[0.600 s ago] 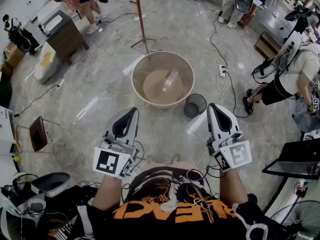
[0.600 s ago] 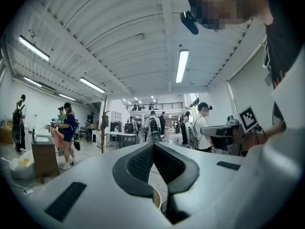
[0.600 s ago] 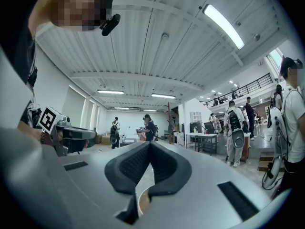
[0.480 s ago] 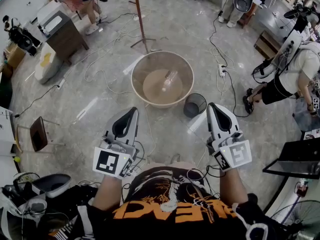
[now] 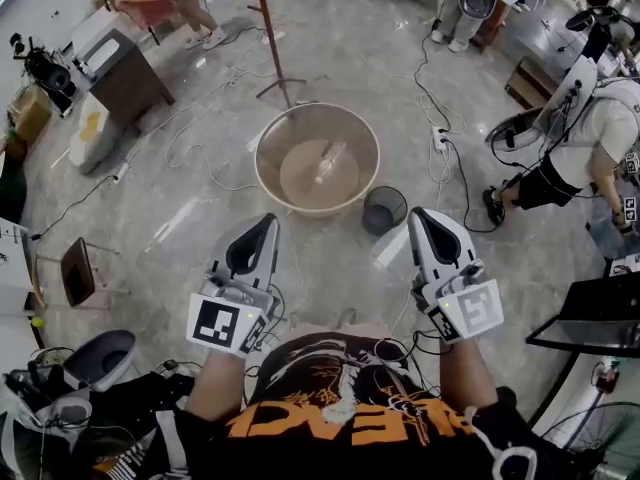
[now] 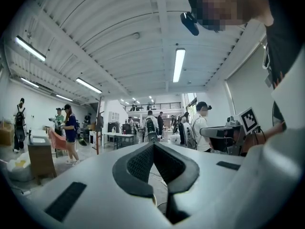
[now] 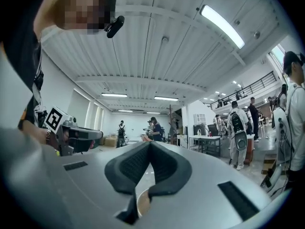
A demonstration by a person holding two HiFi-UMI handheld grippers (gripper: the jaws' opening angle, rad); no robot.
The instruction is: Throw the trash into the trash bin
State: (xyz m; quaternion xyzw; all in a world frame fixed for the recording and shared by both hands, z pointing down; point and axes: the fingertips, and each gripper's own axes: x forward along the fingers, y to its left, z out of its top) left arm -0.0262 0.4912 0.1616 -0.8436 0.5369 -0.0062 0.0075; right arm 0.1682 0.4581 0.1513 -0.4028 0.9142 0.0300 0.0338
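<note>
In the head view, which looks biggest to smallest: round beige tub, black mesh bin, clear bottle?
1. round beige tub
2. black mesh bin
3. clear plastic bottle, lying inside the tub
All stand about equally far from the camera, so this ranking holds.

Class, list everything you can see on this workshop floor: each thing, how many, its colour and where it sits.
Round beige plastic tub: one, beige, on the floor straight ahead.
Clear plastic bottle: one, see-through, lying inside the tub.
Black mesh trash bin: one, black, at the tub's near right.
Brown wooden pole stand: one, brown, behind the tub.
Dark brown cabinet: one, far left.
Left claw: one, white, shut, empty.
Right claw: one, white, shut, empty.
</note>
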